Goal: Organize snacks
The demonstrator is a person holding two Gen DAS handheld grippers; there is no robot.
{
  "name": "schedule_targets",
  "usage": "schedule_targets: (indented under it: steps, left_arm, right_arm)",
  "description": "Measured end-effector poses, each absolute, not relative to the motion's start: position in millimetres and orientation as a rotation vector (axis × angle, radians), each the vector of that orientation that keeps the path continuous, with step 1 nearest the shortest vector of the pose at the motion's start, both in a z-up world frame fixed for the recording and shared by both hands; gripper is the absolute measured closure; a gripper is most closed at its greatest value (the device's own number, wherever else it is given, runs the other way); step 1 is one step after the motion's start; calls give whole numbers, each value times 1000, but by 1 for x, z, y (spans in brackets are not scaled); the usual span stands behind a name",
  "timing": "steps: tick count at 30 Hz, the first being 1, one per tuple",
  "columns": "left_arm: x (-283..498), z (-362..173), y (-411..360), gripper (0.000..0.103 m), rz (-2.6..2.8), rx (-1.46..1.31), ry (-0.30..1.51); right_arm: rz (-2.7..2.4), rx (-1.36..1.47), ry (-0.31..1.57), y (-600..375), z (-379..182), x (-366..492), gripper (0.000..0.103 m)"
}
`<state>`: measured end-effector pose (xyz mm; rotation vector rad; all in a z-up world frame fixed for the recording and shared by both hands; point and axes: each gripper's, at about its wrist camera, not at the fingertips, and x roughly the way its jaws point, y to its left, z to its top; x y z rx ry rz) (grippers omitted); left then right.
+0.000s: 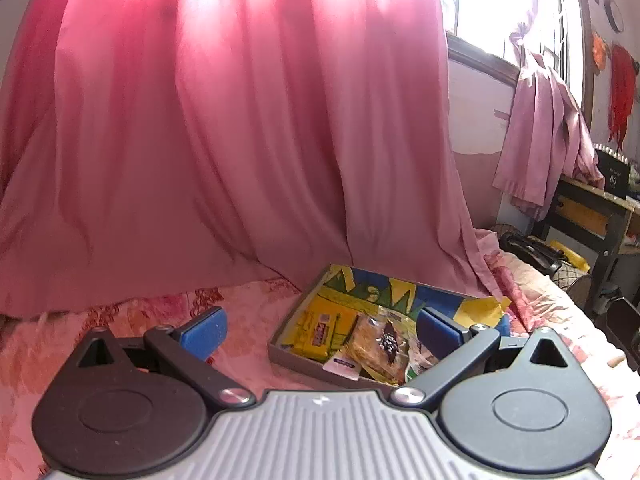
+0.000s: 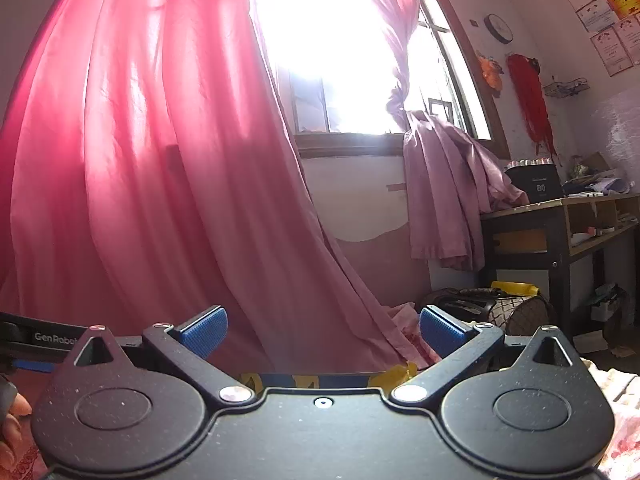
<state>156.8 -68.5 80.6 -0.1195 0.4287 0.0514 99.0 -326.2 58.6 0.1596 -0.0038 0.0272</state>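
A shallow grey box (image 1: 298,362) with a yellow, blue and green printed lining lies on the pink floral bed cover. In it lie a yellow snack pack (image 1: 318,330), a clear-wrapped cracker pack (image 1: 376,346) and a small white packet (image 1: 340,365). My left gripper (image 1: 322,330) hovers just in front of the box, open, with nothing between its blue pads. In the right wrist view my right gripper (image 2: 324,332) is open wide and empty, pointing level at the curtain; only the box's far edge (image 2: 320,380) shows below it.
A pink curtain (image 1: 224,140) hangs right behind the box. A dark wooden desk (image 2: 560,220) stands at the right, with bags (image 2: 500,304) on the floor before it. A hand (image 2: 12,420) and the other gripper's body (image 2: 36,340) show at the left edge.
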Motion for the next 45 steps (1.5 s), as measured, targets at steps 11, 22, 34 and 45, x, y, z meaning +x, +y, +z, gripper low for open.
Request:
schedule_targets:
  steps: [11, 22, 34, 45]
  left_arm:
    - [137, 64, -46, 0, 63, -231, 470]
    - [103, 44, -29, 0, 101, -277, 425]
    - [67, 51, -33, 0, 92, -198, 319]
    - [30, 44, -31, 0, 79, -128, 256]
  right_arm:
    - [37, 131, 23, -313, 43, 83, 1]
    - [29, 101, 30, -299, 29, 58, 1]
    - [3, 58, 21, -288, 21, 21, 1]
    - [-57, 61, 78, -289, 15, -3, 1]
